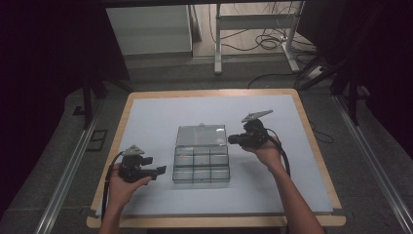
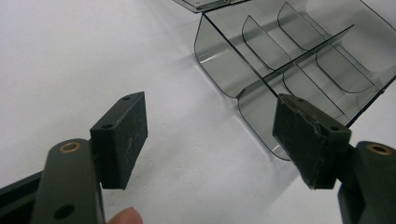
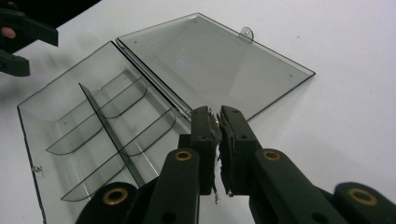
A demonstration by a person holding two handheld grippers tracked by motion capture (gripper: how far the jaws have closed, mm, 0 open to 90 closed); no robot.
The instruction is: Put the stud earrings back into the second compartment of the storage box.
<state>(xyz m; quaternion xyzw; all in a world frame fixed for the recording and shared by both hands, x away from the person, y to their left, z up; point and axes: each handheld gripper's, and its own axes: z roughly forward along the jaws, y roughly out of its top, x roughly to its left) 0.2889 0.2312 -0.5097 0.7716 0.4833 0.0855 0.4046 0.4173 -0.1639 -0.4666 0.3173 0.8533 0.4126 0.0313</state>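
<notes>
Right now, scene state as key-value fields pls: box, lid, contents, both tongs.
surface: white table top
box: clear plastic organizer box, mid-table, dividers form six compartments
lid: lid open, laid back flat on the far side, still hinged
contents: compartments look empty
left tongs: left tongs jaws wide apart, nothing between them, beside the box's left end, not touching it
right tongs: right tongs jaws closed together, nothing visibly held, at the lid's right edge; contact cannot be told
</notes>
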